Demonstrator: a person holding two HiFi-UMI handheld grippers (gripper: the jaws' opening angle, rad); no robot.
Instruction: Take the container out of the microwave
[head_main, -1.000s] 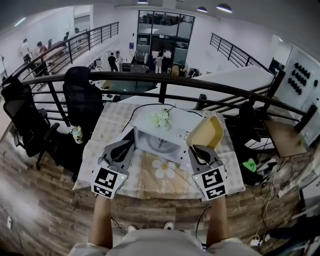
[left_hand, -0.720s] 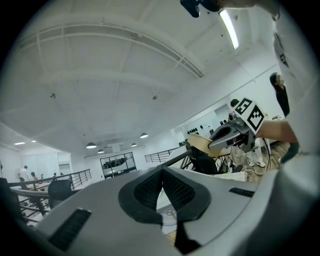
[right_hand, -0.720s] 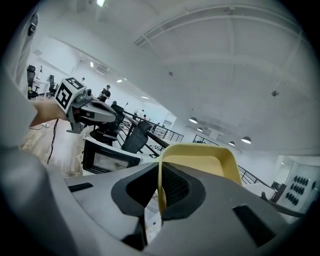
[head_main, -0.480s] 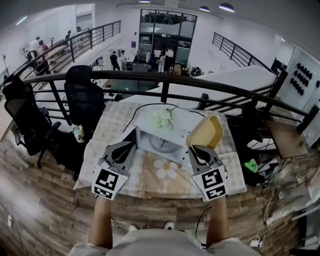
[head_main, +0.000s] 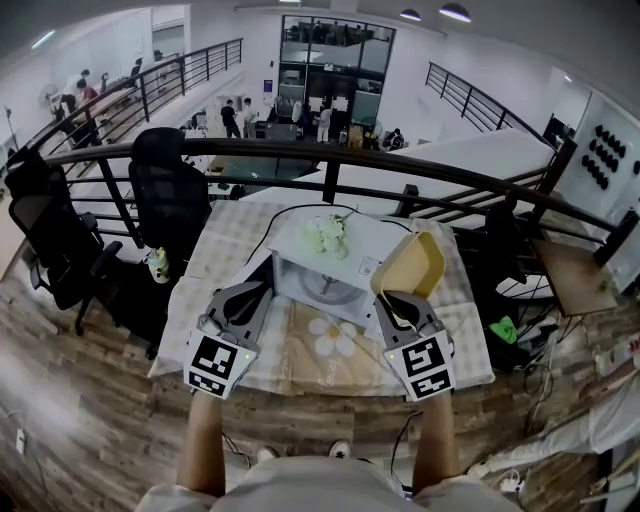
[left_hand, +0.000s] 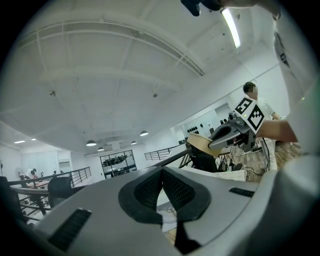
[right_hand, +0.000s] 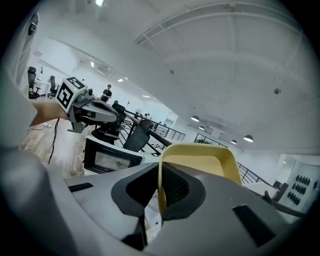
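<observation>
The right gripper (head_main: 390, 297) has its fingers closed on one side wall of the pale yellow, round-cornered plastic container (head_main: 412, 265), the thin wall pinched between the two dark pads. The container is outside the white box-shaped microwave (head_main: 335, 262), lifted clear of the table (head_main: 205, 258) just off the microwave's right front corner. It is tilted, so that its hollow inside shows to the head view.

The left gripper (head_main: 258, 288) hangs at the microwave's left front corner. Its fingers are pressed together with nothing between them, and it touches nothing that can be seen.

The microwave stands at the middle of the table, which wears a pale checked cloth. A small bunch of white flowers (head_main: 325, 236) lies on the microwave's top. In front of the microwave, between the two grippers, a tan mat printed with a white daisy (head_main: 330, 340) lies flat on the cloth. Behind the microwave a black metal railing (head_main: 330, 158) curves past the far edge of the table, and to the microwave's left, beyond the table, stands a black office chair (head_main: 165, 195).
</observation>
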